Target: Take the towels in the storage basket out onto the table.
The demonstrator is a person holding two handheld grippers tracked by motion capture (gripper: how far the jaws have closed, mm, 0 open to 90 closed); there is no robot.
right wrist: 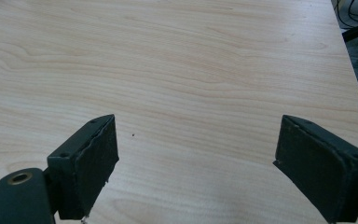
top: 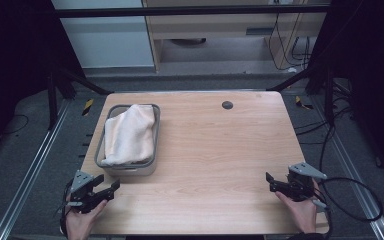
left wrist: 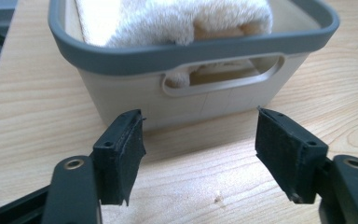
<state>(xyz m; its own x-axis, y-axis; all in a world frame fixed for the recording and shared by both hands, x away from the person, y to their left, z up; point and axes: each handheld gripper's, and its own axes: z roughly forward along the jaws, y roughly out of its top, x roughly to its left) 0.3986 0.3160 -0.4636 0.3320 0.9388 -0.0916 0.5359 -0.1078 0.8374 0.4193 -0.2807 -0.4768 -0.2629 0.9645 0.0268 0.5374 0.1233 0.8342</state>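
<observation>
Two grippers rest wide open, holding nothing — left gripper (top: 109,186) at seven o'clock, right gripper (top: 272,183) at five. A towel (top: 129,132) fills the basket (top: 130,171) — just beyond the left jaws.

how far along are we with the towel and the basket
Done: the towel already lies folded inside the basket, its far end spilling over the rim. In hand: nothing; the left hand-held gripper sits open just short of the basket's near wall, the right hand-held gripper open over bare table. Left: any grasp of towel or basket.
</observation>
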